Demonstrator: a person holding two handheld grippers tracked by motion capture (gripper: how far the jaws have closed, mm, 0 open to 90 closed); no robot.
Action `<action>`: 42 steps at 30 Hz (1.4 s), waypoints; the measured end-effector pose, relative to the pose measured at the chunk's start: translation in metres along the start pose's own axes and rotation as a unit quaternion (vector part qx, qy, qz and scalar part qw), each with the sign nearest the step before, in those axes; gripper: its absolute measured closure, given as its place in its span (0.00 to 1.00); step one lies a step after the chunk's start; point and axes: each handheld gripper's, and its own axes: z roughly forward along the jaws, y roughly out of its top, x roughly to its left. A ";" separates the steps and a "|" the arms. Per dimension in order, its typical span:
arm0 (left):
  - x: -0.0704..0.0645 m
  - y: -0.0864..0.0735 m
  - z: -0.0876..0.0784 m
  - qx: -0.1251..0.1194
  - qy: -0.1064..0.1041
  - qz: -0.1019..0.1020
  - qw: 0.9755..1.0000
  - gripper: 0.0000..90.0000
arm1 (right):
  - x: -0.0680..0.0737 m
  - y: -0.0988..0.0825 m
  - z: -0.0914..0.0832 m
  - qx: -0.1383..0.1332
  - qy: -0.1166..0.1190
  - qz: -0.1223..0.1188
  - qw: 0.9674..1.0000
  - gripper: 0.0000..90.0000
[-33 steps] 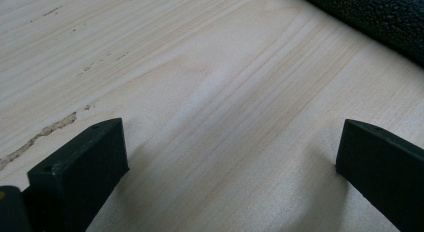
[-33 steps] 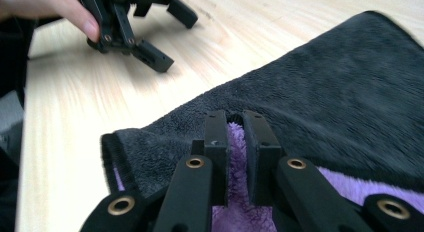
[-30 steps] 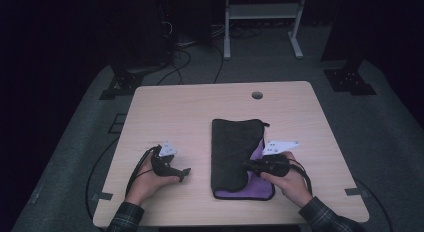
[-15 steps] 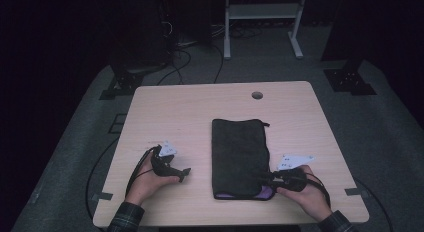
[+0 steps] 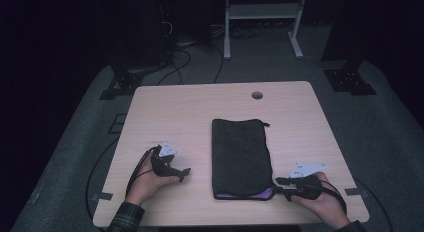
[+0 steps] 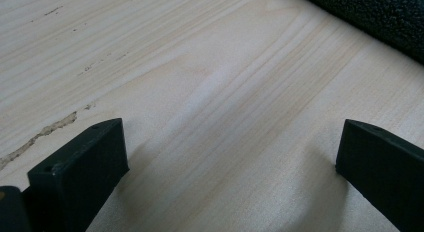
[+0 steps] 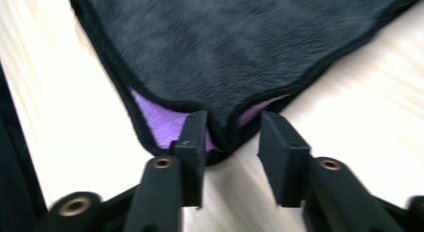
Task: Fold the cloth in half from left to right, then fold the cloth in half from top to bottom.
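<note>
Two tongs are sitting low over the pale wooden worktop (image 5: 200, 112) in the high view, one on each side of the folded dark grey fleece cloth with a purple underside (image 5: 241, 154), which is lying near the middle of the worktop and running toward its near edge. Left of the cloth, and well apart from it, the left tongs (image 5: 186, 171) are resting in a hand, pointing toward the cloth. Right of the cloth, the right tongs (image 5: 278, 185) are pointing at its near right corner, where a purple strip is peeking out.

Moving to the left gripper view, the left tongs (image 6: 230, 162) are standing wide apart with bare wood between them, gripping nothing; the cloth (image 6: 385, 17) is showing as a dark edge in the upper right corner.

Moving to the right gripper view, the right tongs (image 7: 234, 142) have just been opening, and the cloth's corner (image 7: 235, 47) is lying between them: one jaw is sitting on the purple lining, the other is standing just clear of the black hem, so the corner is released rather than pinched.
</note>
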 end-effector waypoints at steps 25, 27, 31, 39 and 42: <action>0.003 0.027 0.002 0.003 -0.022 0.011 1.000 0.44 | -0.072 0.055 0.034 -0.043 -0.051 0.015 0.998 0.46; 0.004 0.032 0.004 0.005 -0.025 0.012 1.000 0.44 | -0.074 0.058 0.036 -0.043 -0.049 0.015 0.998 0.46; 0.010 0.056 0.016 0.018 -0.047 0.003 0.999 0.45 | -0.086 0.071 0.047 -0.038 -0.047 0.018 0.998 0.45; 0.013 0.089 0.037 0.004 -0.062 0.008 0.998 0.47 | -0.099 0.088 0.060 -0.043 -0.053 0.013 0.998 0.46; 0.019 0.107 0.048 -0.009 -0.074 0.010 0.997 0.49 | -0.109 0.099 0.066 -0.038 -0.060 0.015 0.997 0.46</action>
